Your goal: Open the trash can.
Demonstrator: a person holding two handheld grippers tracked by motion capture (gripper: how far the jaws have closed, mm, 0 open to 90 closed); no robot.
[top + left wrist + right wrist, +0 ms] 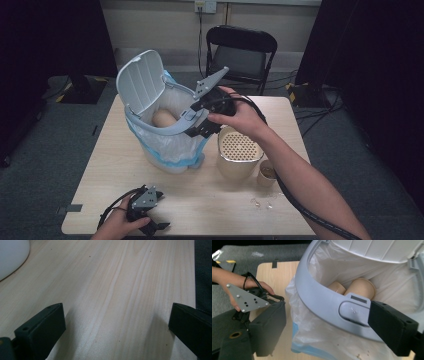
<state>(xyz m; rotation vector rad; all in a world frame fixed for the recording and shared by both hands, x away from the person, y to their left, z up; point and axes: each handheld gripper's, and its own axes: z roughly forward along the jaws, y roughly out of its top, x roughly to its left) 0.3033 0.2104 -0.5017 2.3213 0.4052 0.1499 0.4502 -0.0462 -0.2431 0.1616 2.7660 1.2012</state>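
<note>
At the near left edge of the counter [100,170], my left gripper [150,226] rests low in the hand, its jaws spread wide over bare wood with nothing between them. Beyond it, toward the middle, stands the white bin [165,127], lid [141,80] tipped up and back, a pale liner bag [170,147] spilling over its sides. Paper cups [362,287] lie inside on the liner, two as far as I can make out. My right gripper [196,122] hangs at the bin's front rim [322,302]; its jaws stand well apart, one outside the rim by the bag, the other at the latch tab, and they clamp nothing. Just right of the bin sits a beige perforated container [239,156], with a small paper cup [267,173] beside it. A black folding chair [241,54] stands behind the counter.
</note>
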